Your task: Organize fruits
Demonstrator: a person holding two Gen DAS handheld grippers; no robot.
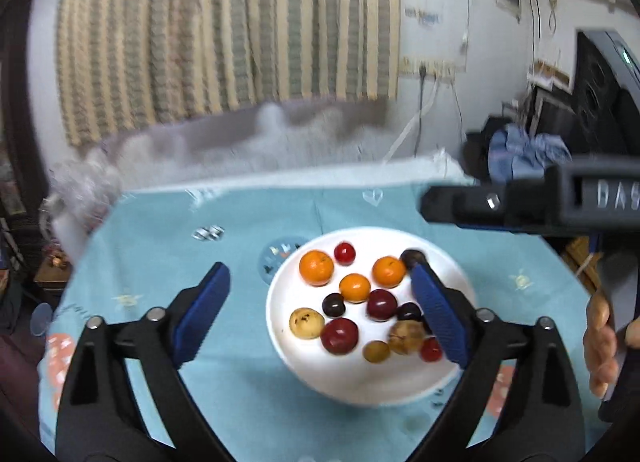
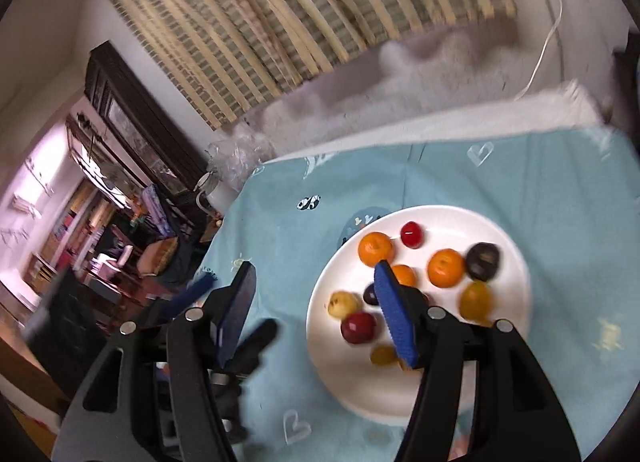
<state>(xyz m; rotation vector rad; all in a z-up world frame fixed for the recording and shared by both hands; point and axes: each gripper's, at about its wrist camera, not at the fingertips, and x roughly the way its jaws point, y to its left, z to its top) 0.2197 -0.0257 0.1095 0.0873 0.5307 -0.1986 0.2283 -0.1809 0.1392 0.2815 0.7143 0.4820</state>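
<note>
White raised letters "DAS", cut off by the frame edge, on the black body of the right gripper [image 1: 576, 198] at 3 o'clock in the left wrist view. Nothing else readable; wall papers too blurred.

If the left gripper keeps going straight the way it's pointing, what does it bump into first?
Probably the white plate of fruit: its left rim lies between the open fingers of the left gripper. The yellowish fruit sits nearest that line, though depth is hard to judge.

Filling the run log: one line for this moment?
fruits: all on white plate | left tongs: open, empty | right tongs: open, empty | cloth: light blue
</note>
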